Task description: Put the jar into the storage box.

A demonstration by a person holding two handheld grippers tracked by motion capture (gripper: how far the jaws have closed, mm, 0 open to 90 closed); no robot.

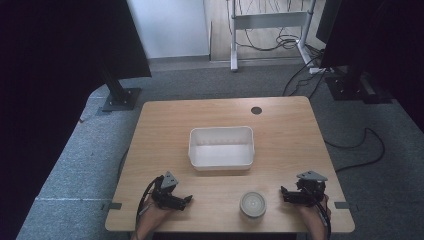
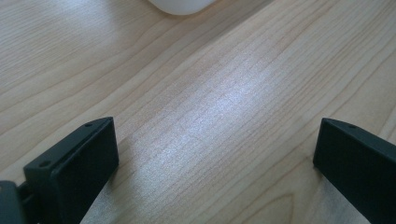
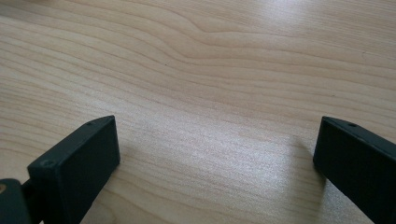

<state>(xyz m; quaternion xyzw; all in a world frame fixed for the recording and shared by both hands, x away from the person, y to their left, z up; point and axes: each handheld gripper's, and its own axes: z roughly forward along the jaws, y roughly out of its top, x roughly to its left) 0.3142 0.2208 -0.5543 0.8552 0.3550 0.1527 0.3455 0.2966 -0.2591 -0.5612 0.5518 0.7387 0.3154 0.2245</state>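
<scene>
Jaws wide, round white lid (flat, ridged)

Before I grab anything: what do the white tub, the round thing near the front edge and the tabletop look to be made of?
White tub: likely plastic, matte, with thin even walls and rounded corners. Round thing: pale, with concentric rings on top; possibly a plastic lid or ceramic dish, too small to tell. Tabletop: light wood or wood-look laminate, with visible grain and a soft satin sheen.
</scene>
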